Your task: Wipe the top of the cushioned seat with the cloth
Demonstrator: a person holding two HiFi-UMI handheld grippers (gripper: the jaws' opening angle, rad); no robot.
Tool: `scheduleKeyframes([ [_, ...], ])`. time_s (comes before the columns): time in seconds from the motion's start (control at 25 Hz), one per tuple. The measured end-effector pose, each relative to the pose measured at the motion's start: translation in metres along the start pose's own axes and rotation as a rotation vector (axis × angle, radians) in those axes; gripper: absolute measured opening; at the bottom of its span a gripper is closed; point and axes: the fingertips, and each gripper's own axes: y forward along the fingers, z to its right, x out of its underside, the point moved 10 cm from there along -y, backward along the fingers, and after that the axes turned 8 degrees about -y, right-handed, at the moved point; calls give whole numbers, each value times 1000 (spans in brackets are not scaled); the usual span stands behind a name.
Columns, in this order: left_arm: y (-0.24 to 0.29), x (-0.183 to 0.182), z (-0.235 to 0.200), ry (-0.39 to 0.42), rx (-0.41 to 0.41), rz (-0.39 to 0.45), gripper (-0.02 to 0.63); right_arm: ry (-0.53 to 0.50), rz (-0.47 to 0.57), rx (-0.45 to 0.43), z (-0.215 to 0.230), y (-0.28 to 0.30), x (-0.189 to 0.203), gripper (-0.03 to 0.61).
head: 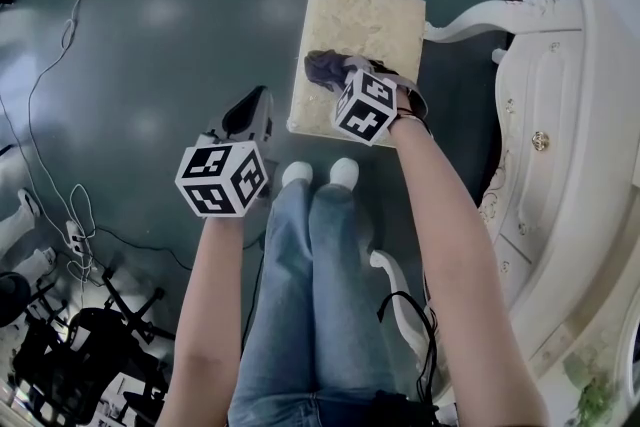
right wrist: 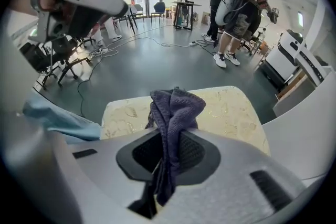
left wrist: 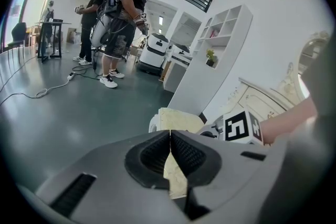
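The right gripper is clenching a dark purple cloth between its jaws, holding it over the near part of the cream cushioned seat. The left gripper is hanging left of the seat, jaws pressed together, grasping nothing.

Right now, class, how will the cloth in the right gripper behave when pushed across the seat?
Probably floppy: the cloth droops in folds from the right gripper. Likely light, thin knit; may bunch on the cushioned seat.
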Motion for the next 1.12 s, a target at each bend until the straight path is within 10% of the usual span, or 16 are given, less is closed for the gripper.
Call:
scheduleKeyframes([
  [1.12, -2, 9, 9, -3, 23, -22, 5, -13, -14, -53, -98, -13, -1, 32],
])
